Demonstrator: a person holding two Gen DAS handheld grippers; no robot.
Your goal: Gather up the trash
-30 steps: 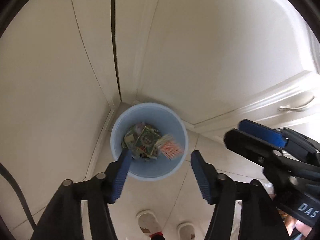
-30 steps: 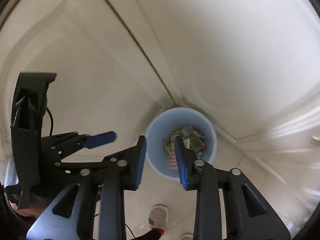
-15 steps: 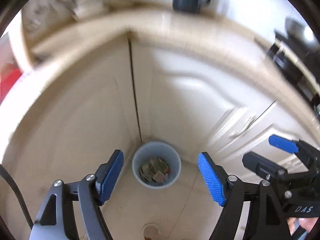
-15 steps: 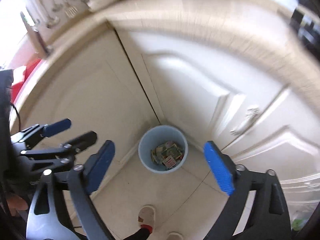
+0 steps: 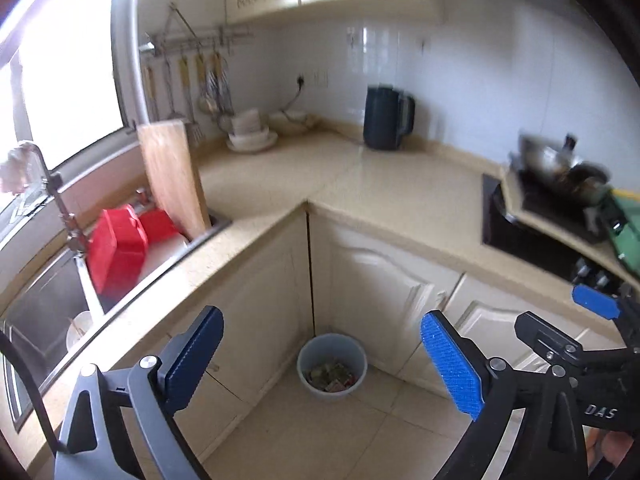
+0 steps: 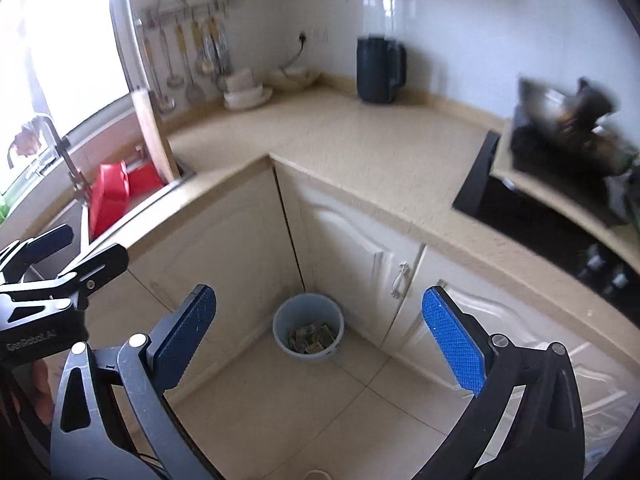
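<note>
Both grippers—left gripper (image 5: 322,360) and right gripper (image 6: 318,342)—have black frames, silver screws, textured blue pads.

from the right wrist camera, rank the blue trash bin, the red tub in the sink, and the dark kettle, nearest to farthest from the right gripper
Measured from the right gripper:
1. Blue trash bin, on the floor in the cabinet corner, between the open fingers in view.
2. Red tub, in the sink at left.
3. Dark kettle, on the counter by the back wall.
</note>
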